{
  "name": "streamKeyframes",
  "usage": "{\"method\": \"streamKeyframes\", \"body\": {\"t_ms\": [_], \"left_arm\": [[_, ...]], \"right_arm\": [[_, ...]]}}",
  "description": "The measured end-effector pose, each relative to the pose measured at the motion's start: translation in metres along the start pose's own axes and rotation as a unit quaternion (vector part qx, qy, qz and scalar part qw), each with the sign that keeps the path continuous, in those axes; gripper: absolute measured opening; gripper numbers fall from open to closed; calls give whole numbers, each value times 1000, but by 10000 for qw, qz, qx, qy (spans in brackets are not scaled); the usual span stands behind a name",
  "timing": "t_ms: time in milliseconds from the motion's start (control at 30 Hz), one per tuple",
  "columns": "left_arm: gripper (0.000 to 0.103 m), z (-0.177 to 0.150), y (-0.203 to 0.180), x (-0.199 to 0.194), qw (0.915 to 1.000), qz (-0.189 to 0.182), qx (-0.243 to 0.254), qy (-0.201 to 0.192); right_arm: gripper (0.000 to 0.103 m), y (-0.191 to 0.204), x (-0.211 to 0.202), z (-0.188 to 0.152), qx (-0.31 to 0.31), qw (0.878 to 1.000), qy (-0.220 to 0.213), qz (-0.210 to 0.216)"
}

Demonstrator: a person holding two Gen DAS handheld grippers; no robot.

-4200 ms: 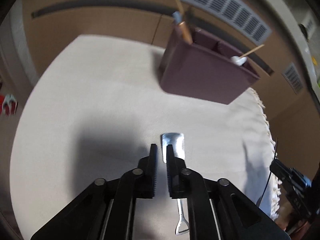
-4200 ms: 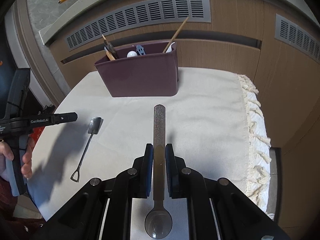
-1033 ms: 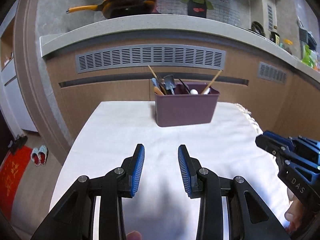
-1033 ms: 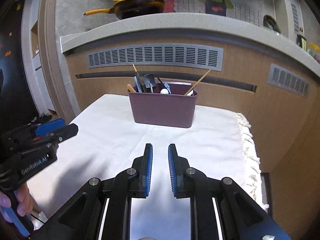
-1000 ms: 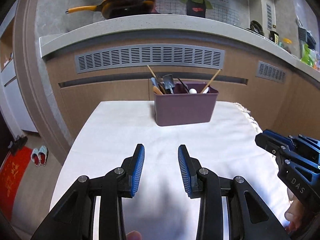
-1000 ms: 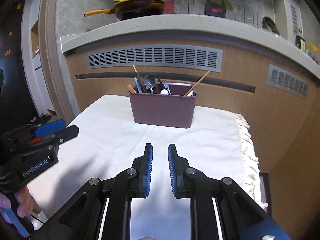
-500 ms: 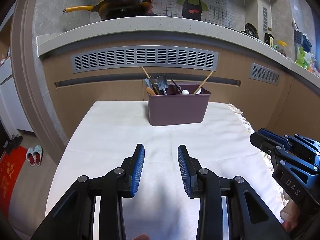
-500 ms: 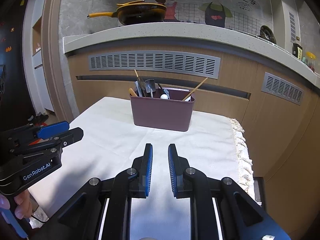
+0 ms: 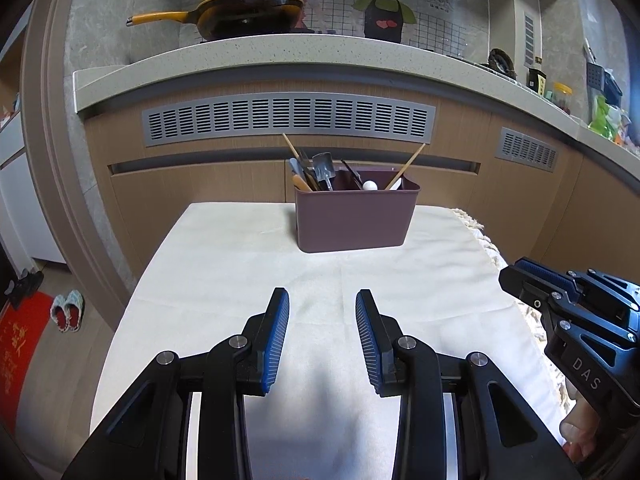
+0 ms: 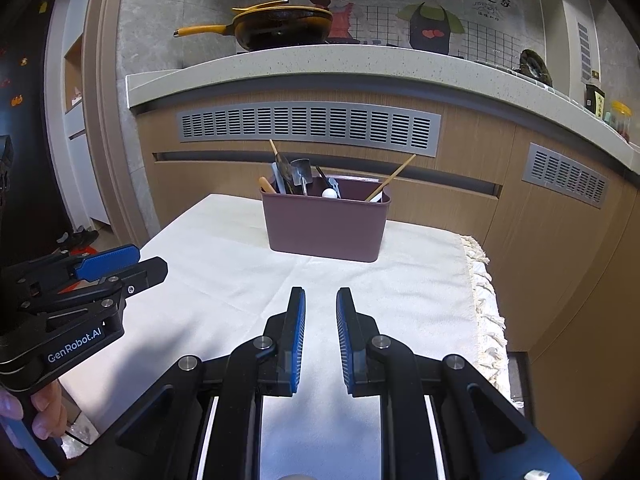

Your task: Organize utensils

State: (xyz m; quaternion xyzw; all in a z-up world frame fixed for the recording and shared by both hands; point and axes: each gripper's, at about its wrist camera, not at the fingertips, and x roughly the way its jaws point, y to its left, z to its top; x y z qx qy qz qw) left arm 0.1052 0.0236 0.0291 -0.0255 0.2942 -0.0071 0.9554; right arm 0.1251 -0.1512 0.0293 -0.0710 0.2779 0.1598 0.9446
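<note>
cream woven cloth (image 9: 248, 264) | boxy maroon plastic caddy (image 9: 352, 216) | left gripper (image 9: 322, 336) wide, right gripper (image 10: 320, 332) narrow, both empty

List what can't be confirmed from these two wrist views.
- Lower ends of the utensils: both views, hidden by the purple caddy wall.
- Caddy compartments: both views, rim hides them.
- Table's near edge: both views, covered by left gripper and right gripper.
- Countertop jars: too small.

Maroon utensil holder (image 9: 352, 216), cream tablecloth (image 9: 224, 264), blue-padded black tongs (image 9: 322, 334), yellow-handled pan (image 9: 248, 12)
</note>
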Motion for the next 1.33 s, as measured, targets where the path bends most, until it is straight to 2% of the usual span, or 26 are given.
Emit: {"method": "streamKeyframes", "body": {"t_ms": [1333], "left_arm": [[36, -3, 8, 5, 9998, 31, -107, 143]], "right_arm": [[16, -2, -2, -3, 98, 9999, 36, -76]]}}
